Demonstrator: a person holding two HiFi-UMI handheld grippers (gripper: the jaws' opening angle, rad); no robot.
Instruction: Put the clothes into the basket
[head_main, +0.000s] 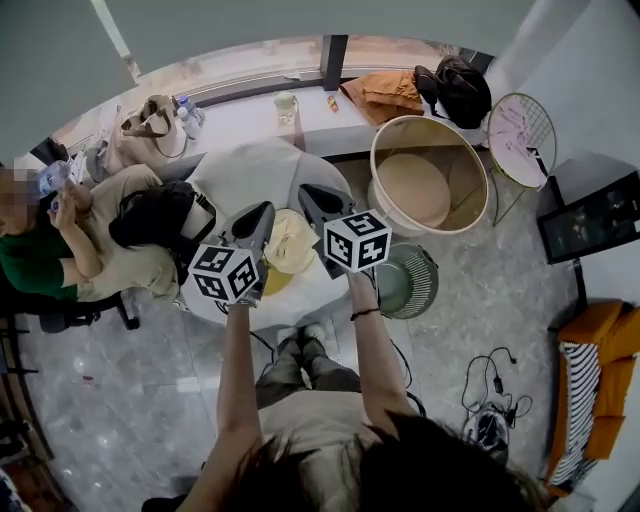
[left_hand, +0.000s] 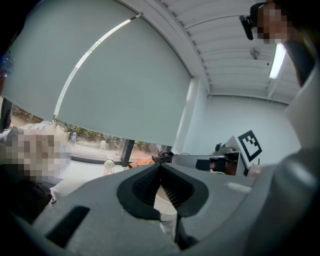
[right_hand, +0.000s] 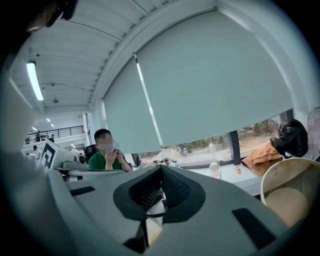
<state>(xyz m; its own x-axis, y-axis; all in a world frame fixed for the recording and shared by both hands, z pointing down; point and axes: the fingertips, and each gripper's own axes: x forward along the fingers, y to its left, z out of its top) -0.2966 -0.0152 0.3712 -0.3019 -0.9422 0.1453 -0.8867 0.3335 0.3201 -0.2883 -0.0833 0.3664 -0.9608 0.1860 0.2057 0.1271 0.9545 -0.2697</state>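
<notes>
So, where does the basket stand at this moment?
In the head view the basket stands on the floor at the upper right, between the round white table on its left and the wire side table on its right.

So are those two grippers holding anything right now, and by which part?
Nothing, it seems. The left gripper and right gripper are both shut with nothing pinched at the tips; the pale yellow garment lies on the table near them.

The round white surface (head_main: 250, 170) has a bunched pale-yellow garment (head_main: 290, 248) at its middle (contact unclear); the basket (head_main: 466, 176) stands on the floor (head_main: 480, 300) at 2 o'clock.
</notes>
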